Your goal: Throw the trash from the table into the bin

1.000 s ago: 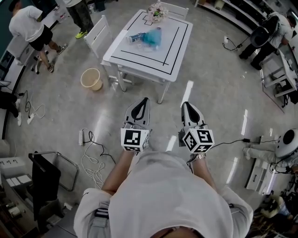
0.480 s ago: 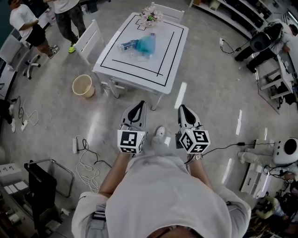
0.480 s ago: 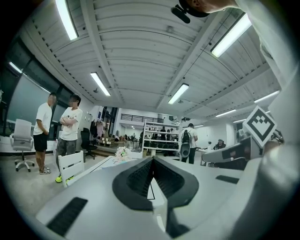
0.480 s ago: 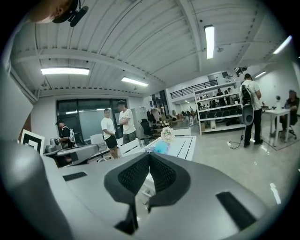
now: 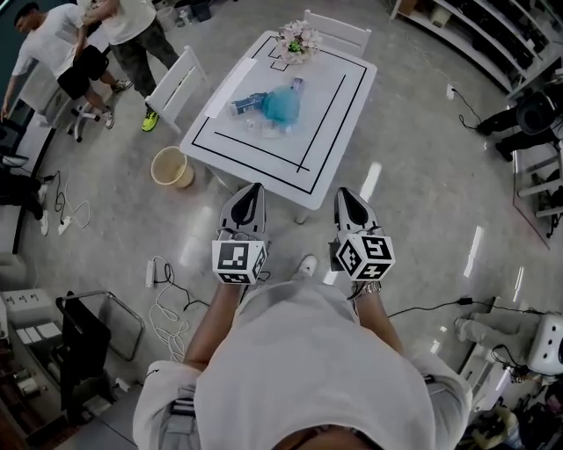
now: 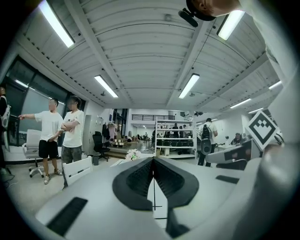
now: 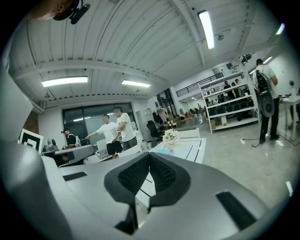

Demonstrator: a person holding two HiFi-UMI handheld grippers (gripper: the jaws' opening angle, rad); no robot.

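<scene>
Grippers, two, hand-held, side by side low in the head view, both pointing toward the table [image 5: 339,132] and stopping short of its near edge.

Left gripper [image 5: 251,192]: jaws pressed together tip to tip, nothing between them. Its own view shows the dark ribbed pads meeting along a single seam.

Right gripper [image 5: 346,195]: jaws likewise fully closed and empty, pads meeting at the tip.

Table: white, rectangular, with a black outline drawn on the top.

Trash, three pieces, all on the tabletop inside the black outline, toward its left side and well apart from both grippers:
- teal bag [image 5: 281,105], bunched up;
- bottle [image 5: 248,103], lying on its side just left of the bag;
- clear wrapper [image 5: 264,129], crumpled, just in front of the bag.

Bin [image 5: 171,167]: pale, round, upright with an open top, on the floor beside the table's left near corner.

Flowers [image 5: 297,39]: small bunch at the table's far end.

Chairs, two, white: side chair [image 5: 180,83] at the table's left, end chair [image 5: 339,31] at its far end.

Power strip [image 5: 151,272]: on the floor left of the left gripper, with looped white cable.

People [image 5: 132,26]: standing at the upper left, beyond the side chair.
</scene>
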